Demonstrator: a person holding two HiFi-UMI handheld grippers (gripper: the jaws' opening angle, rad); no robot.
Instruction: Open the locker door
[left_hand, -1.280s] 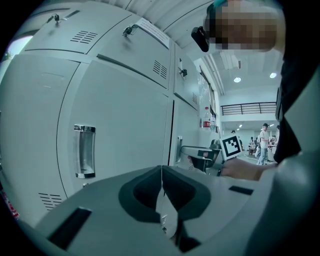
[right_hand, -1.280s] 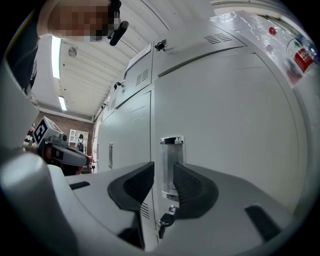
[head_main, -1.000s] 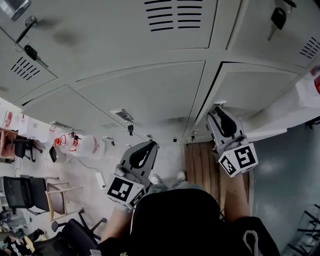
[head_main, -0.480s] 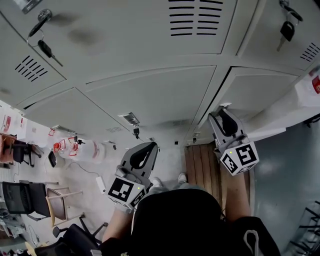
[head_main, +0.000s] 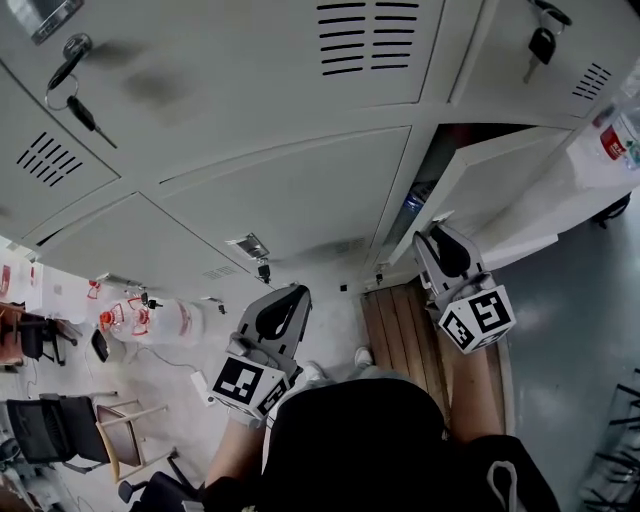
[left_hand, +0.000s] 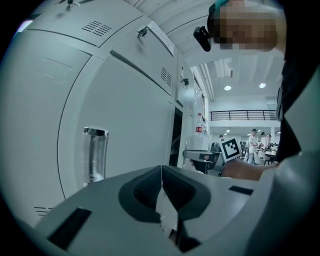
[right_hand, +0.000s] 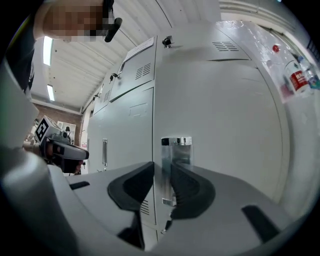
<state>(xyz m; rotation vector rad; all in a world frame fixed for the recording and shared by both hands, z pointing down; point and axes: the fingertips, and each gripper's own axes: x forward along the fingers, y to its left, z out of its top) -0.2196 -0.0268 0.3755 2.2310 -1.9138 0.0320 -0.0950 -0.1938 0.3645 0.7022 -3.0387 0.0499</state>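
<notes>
The grey locker door (head_main: 500, 170) at the right stands ajar, with a dark gap (head_main: 445, 145) along its hinge-side frame. My right gripper (head_main: 436, 232) is at the door's free edge. In the right gripper view the door edge and its shiny metal handle (right_hand: 176, 167) sit between the jaws of the right gripper (right_hand: 162, 192), which are closing and press on it. The left gripper (head_main: 288, 295) hangs lower left, away from the lockers. The left gripper view has the left gripper (left_hand: 161, 200) shut and empty, in front of another locker's handle (left_hand: 95, 155).
Keys hang from locks on upper lockers (head_main: 75, 95) (head_main: 540, 45). A wooden slatted platform (head_main: 400, 320) lies on the floor below the open door. Plastic bottles (head_main: 150, 320) and chairs (head_main: 50, 425) stand at the lower left. A red-labelled bottle (head_main: 612, 140) shows at right.
The right locker door has swung out from almost shut to clearly ajar, showing a dark interior. The right gripper stays at its edge. The left gripper has hardly moved.
</notes>
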